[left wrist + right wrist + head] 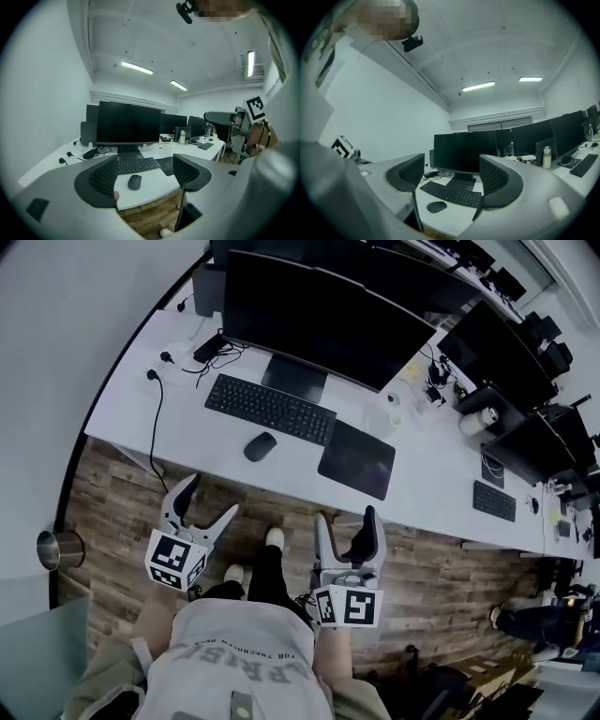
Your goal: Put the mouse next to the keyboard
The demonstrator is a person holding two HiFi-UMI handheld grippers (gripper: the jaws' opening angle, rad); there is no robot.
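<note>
On the desk I see the keyboard in front of the monitor. The mouse lies just before the keyboard, nearer me, with a pad right of both. My left gripper and right gripper hang side by side over the floor, short of the desk's edge.

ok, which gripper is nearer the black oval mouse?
Left. The left gripper is just short and left of the black oval mouse; the right gripper is farther back, to its right.
</note>
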